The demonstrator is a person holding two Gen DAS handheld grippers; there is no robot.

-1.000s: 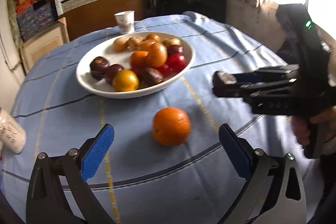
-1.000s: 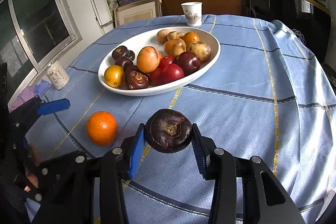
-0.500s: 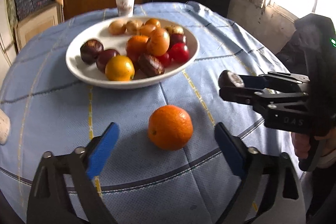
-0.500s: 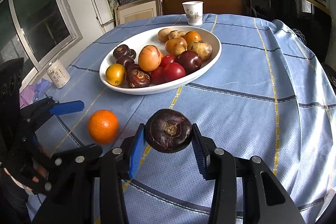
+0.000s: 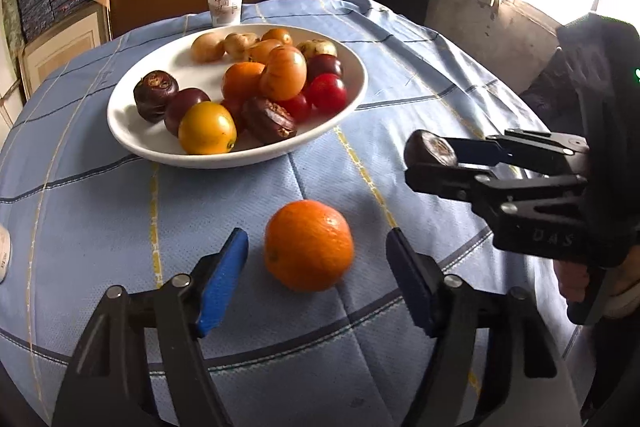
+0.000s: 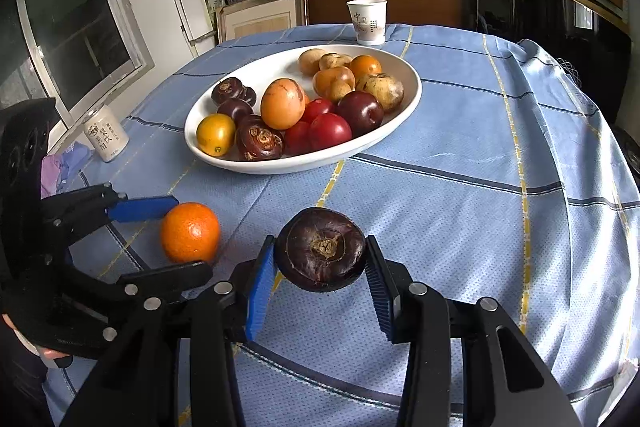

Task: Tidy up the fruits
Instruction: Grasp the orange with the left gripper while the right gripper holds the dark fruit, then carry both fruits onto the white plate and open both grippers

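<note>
The left gripper (image 5: 316,283) has just been closing around the orange (image 5: 309,245), which sits on the blue tablecloth (image 5: 400,75) between its blue pads, with a gap still showing on each side. The right gripper (image 6: 320,281) is clamped on a dark purple fruit (image 6: 321,249), held above the cloth in front of the white bowl (image 6: 400,115) of mixed fruit
</note>
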